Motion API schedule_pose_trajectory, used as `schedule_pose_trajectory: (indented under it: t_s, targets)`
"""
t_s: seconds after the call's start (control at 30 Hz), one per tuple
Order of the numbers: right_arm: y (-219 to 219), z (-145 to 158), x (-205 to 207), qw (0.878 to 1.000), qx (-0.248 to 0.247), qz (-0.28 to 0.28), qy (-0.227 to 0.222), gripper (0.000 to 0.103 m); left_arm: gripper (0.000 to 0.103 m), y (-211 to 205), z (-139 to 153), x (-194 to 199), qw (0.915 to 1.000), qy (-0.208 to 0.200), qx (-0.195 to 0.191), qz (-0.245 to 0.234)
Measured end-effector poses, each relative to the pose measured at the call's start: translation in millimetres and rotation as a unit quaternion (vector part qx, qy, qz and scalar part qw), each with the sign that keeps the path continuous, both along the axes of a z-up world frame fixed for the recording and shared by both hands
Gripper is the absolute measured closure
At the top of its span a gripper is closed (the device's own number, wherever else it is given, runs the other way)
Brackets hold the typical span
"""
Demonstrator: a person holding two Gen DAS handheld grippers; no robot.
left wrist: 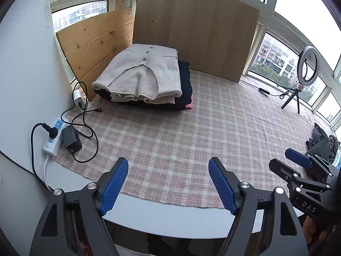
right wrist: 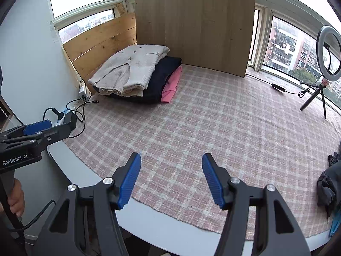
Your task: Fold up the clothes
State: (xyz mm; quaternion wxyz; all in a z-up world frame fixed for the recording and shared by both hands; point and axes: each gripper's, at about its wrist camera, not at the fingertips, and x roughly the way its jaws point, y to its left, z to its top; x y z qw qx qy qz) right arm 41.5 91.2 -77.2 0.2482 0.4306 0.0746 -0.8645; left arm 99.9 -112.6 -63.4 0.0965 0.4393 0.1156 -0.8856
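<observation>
A folded beige knit cardigan (left wrist: 141,71) (right wrist: 130,71) tops a stack at the far left of the pink checked cloth (left wrist: 191,132) (right wrist: 213,123), over a folded dark garment (left wrist: 186,89) (right wrist: 164,74) and a pink one (right wrist: 171,85). My left gripper (left wrist: 168,183) hovers open and empty above the cloth's near edge. My right gripper (right wrist: 171,179) is open and empty too, beside it. Each shows in the other's view: the right gripper (left wrist: 298,160) at the right edge, the left gripper (right wrist: 42,125) at the left. A heap of dark unfolded clothes (left wrist: 321,143) (right wrist: 328,183) lies at the far right.
A power strip (left wrist: 53,136) with plugs, a black adapter and looping cables lies left of the cloth. Wooden boards (left wrist: 191,32) (right wrist: 191,25) lean against the windows behind the stack. A ring light on a tripod (left wrist: 302,74) (right wrist: 326,64) stands at back right. A hand (right wrist: 15,198) holds the left gripper's handle.
</observation>
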Motion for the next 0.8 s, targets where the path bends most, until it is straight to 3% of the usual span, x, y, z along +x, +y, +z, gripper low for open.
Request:
schedule_pose_trajectory:
  t_s: [0.33,0.5,0.8]
  targets:
    - [16.1,-1.7,8.5,1.0,0.002,0.022,0.006,0.044,0.026,16.2,15.1,17.2,0.9995,0.017,-0.006,0.025]
    - [17.9,1.2,9.1,0.999,-0.001,0.031,0.007,0.044,0.019,20.4,21.2,18.3,0.999,0.019,-0.021,0.035]
    - [24.1,2.3,5.3,0.999,-0.002,0.031,0.007,0.044,0.018,24.6,23.8,15.3,0.9987,0.019,-0.03,0.037]
